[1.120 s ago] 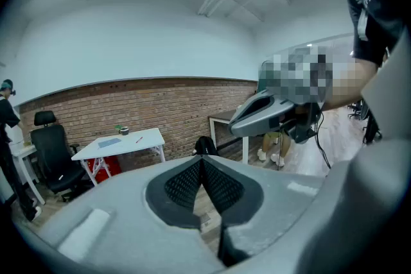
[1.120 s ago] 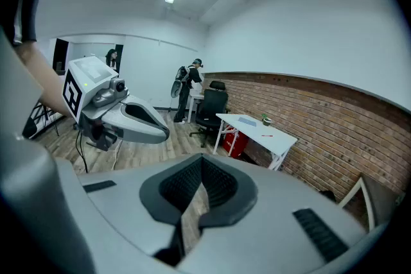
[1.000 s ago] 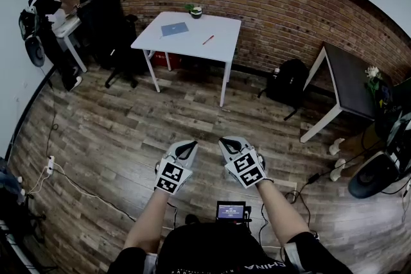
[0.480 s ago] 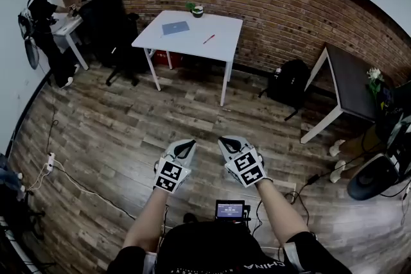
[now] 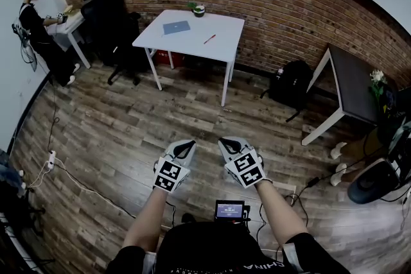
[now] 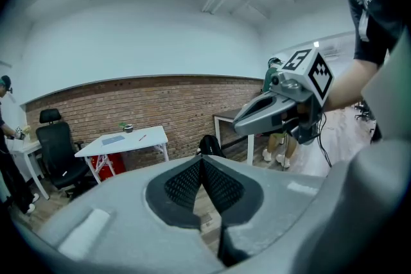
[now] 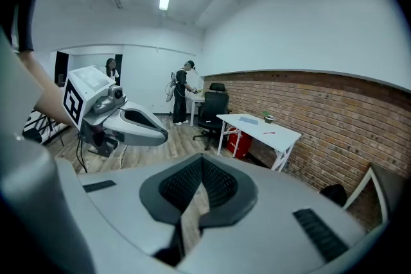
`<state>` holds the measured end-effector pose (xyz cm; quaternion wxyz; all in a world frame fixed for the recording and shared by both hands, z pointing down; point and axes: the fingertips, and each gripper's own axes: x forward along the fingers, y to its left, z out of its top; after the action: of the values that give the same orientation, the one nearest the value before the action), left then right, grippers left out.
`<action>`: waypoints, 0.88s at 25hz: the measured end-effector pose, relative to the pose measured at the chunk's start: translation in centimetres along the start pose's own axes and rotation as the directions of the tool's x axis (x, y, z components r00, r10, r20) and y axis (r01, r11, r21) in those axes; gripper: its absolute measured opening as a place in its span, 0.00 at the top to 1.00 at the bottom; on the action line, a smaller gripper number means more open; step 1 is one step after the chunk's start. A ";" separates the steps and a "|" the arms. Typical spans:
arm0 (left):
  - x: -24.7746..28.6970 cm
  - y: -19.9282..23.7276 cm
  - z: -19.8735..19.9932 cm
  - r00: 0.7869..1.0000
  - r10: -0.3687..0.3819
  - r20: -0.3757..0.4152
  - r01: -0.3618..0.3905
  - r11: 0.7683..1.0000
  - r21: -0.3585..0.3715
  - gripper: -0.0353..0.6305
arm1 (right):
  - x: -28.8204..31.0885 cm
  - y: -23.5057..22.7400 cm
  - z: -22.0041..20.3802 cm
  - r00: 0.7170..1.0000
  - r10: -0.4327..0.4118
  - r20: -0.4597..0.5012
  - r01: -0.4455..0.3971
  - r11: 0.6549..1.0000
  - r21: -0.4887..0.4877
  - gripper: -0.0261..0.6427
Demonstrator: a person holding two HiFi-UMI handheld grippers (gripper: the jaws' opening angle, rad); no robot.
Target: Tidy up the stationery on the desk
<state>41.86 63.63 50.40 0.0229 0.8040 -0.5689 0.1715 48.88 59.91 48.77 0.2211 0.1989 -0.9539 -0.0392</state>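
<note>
Across the room stands a white desk (image 5: 192, 42) against the brick wall. On it lie a blue notebook (image 5: 175, 27) and a red pen (image 5: 209, 39), with a small potted plant (image 5: 197, 9) at its back edge. Both grippers are held low over the wooden floor, far from the desk. My left gripper (image 5: 186, 147) is shut and holds nothing. My right gripper (image 5: 228, 144) is likewise shut and holds nothing. The left gripper view shows the desk (image 6: 122, 143) at left, with the right gripper (image 6: 282, 106) beside it. The right gripper view shows the desk (image 7: 260, 127) and the left gripper (image 7: 122, 122).
A black office chair (image 5: 112, 22) stands left of the desk, and a red box (image 5: 168, 59) under it. A black backpack (image 5: 288, 83) leans by the wall next to a dark table (image 5: 350, 83). A person (image 5: 38, 29) stands at a small desk far left. Cables and a power strip (image 5: 49, 165) lie on the floor.
The person at far left has shifted further left along the small desk. Both grippers stay shut in the same place over the floor.
</note>
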 end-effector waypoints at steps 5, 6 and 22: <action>1.4 -0.3 0.5 1.000 0.011 -0.016 -0.011 1.000 -0.004 0.95 | -0.1 -1.5 -0.7 1.000 0.014 0.002 -0.014 1.000 0.018 0.95; 1.8 -0.3 0.6 1.000 0.014 -0.019 -0.014 1.000 -0.007 0.95 | -0.1 -2.0 -0.9 1.000 0.017 0.003 -0.017 1.000 0.019 0.95; 5.9 1.7 -0.6 0.996 0.063 -0.066 -0.067 0.996 -0.058 0.95 | 2.7 -6.5 -3.6 0.997 0.068 -0.024 -0.067 0.997 0.049 0.95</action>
<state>41.92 57.77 52.46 0.0598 0.7782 -0.5986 0.1804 50.55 52.93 52.10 0.2299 0.1723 -0.9578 -0.0062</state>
